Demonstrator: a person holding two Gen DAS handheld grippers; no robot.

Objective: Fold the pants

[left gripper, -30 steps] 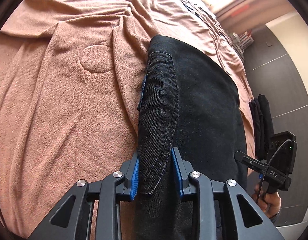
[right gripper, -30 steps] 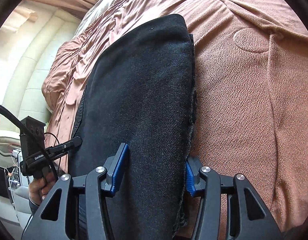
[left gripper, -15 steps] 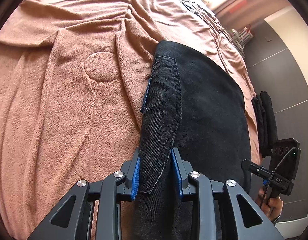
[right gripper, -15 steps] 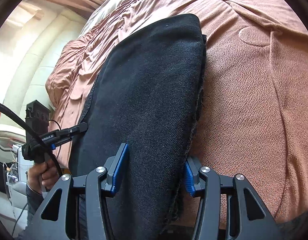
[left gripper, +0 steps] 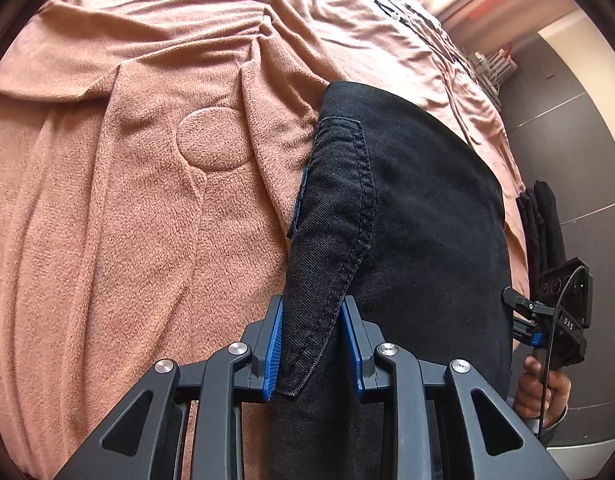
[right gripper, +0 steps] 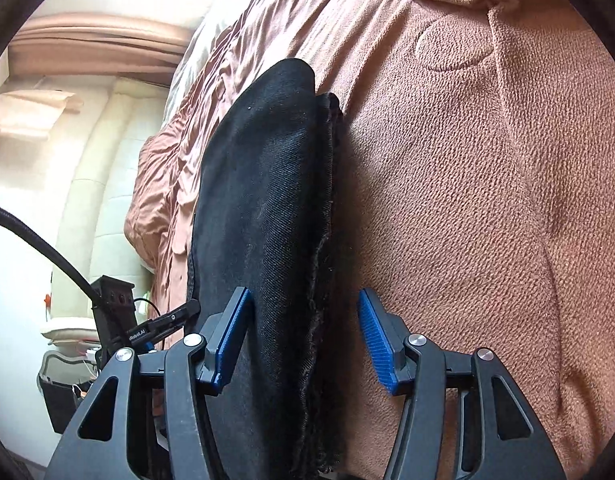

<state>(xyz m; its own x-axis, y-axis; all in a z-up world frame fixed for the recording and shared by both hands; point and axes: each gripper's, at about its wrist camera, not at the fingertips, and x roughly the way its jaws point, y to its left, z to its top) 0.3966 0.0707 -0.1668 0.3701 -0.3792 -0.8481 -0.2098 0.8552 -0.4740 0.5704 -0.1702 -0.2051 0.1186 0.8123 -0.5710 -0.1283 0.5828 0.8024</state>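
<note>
Black denim pants (left gripper: 419, 216) lie folded lengthwise on a pink-brown blanket (left gripper: 127, 220). My left gripper (left gripper: 312, 346) is shut on the stitched pocket edge of the pants. In the right wrist view the pants (right gripper: 267, 208) run away from me as a tall dark fold. My right gripper (right gripper: 303, 340) has its blue pads spread wide; the left pad touches the cloth and the right pad (right gripper: 373, 340) stands clear of the frayed edge. Each gripper shows in the other's view: the right one (left gripper: 555, 320) and the left one (right gripper: 147, 328).
The blanket (right gripper: 487, 200) covers the bed and has a round raised patch (left gripper: 213, 142). A dark cabinet wall (left gripper: 579, 128) stands right of the bed. A cream padded headboard (right gripper: 99, 184) and a black cable (right gripper: 39, 240) are on the left.
My right gripper has opened, its right pad now clear of the pants' edge, and the view has tilted. My left gripper keeps its hold and the view has pulled back slightly.
</note>
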